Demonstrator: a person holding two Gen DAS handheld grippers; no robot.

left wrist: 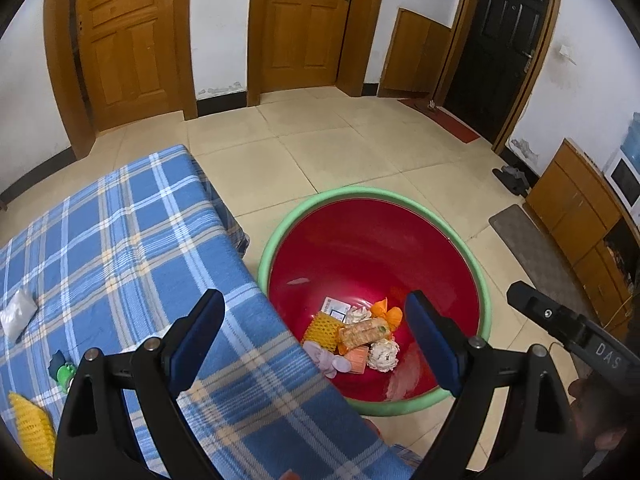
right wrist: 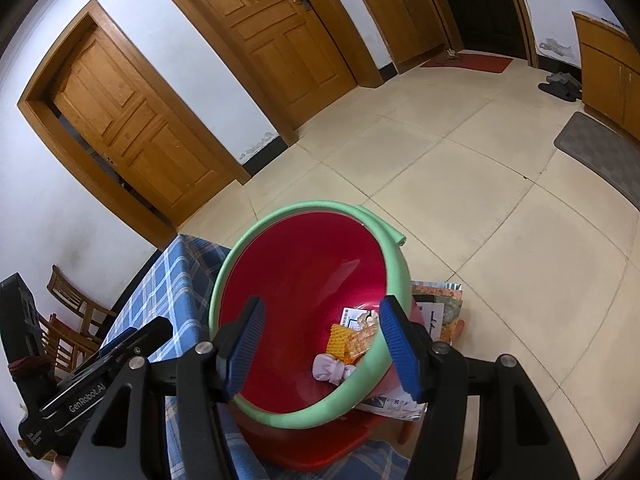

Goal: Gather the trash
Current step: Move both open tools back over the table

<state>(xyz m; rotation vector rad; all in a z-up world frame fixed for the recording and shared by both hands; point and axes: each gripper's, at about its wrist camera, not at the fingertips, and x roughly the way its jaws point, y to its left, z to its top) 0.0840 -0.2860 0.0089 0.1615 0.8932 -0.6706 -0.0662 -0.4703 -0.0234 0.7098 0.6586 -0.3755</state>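
1. Already a good share of the trash lies in the red basin (left wrist: 360, 248), which stands on the floor just right of the table with the blue plaid cloth (left wrist: 132, 240): a yellow foam net (left wrist: 322, 330), a snack wrapper (left wrist: 364, 330), orange scraps (left wrist: 386, 312), crumpled white paper (left wrist: 383, 354), and a pale purple piece (left wrist: 330, 362).
2. Left on the cloth at its near left are a white packet (left wrist: 18, 312), a small green item (left wrist: 64, 372) and another yellow net (left wrist: 30, 428).
3. The left gripper (left wrist: 316, 342) hangs wide open and empty over the table's edge.
4. The right gripper (right wrist: 322, 354) stands part open and empty; the basin's green rim passes between its pads, and I cannot tell whether either pad touches it.
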